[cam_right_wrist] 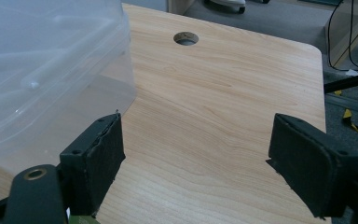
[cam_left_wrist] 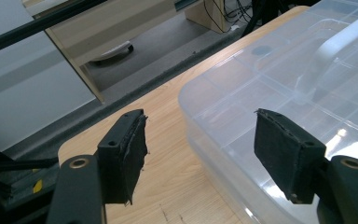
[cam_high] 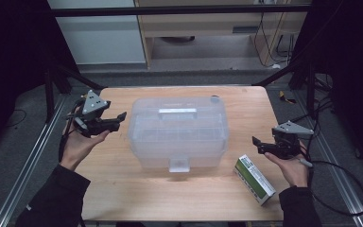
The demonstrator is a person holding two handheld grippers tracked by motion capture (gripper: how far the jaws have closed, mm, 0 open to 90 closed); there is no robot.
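Observation:
A clear plastic storage box (cam_high: 177,132) with a closed lid, a white handle (cam_high: 177,113) and a front latch (cam_high: 178,164) sits in the middle of the wooden table (cam_high: 123,184). My left gripper (cam_high: 119,120) hovers open just left of the box, jaws pointing at its left side; in the left gripper view (cam_left_wrist: 200,158) the box's lid corner (cam_left_wrist: 279,93) lies ahead. My right gripper (cam_high: 256,144) is held open to the right of the box, and its own view (cam_right_wrist: 196,168) looks over bare wood beside the box wall (cam_right_wrist: 42,79). Nothing is between either pair of jaws.
A green and white carton (cam_high: 254,178) lies flat near the table's front right, just below my right hand. A round cable hole (cam_right_wrist: 185,38) is in the tabletop behind the box. Dark frame bars and floor rails flank the table; cabinets stand beyond it.

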